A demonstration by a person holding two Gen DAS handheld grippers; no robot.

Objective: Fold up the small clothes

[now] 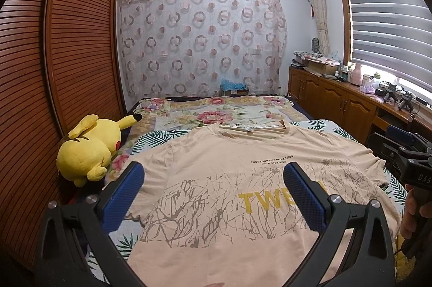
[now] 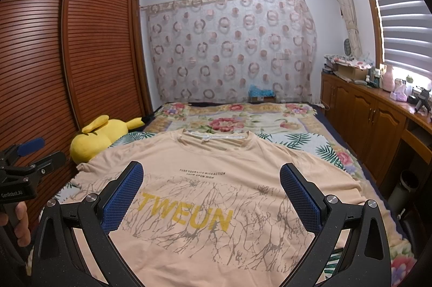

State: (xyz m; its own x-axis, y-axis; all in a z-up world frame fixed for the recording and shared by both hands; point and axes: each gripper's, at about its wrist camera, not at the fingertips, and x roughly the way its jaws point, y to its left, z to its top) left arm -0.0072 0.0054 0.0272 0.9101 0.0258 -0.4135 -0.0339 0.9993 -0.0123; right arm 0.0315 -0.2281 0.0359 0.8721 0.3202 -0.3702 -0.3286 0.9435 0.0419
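A peach T-shirt (image 1: 216, 152) with yellow "TWEUN" lettering and a grey crack print lies flat, front up, on the bed, collar at the far end. It also shows in the right wrist view (image 2: 216, 160). My left gripper (image 1: 213, 173) is open and empty, held above the shirt's left half. My right gripper (image 2: 212, 173) is open and empty, held above the shirt's middle. Each gripper shows at the edge of the other's view: the right gripper (image 1: 399, 152) and the left gripper (image 2: 27, 160).
The bed (image 1: 216, 111) has a floral and leaf-print cover. A yellow plush toy (image 1: 89, 149) lies at the bed's left edge by the slatted wardrobe (image 1: 67, 57). A wooden cabinet (image 2: 372, 114) with clutter runs along the right, under the window.
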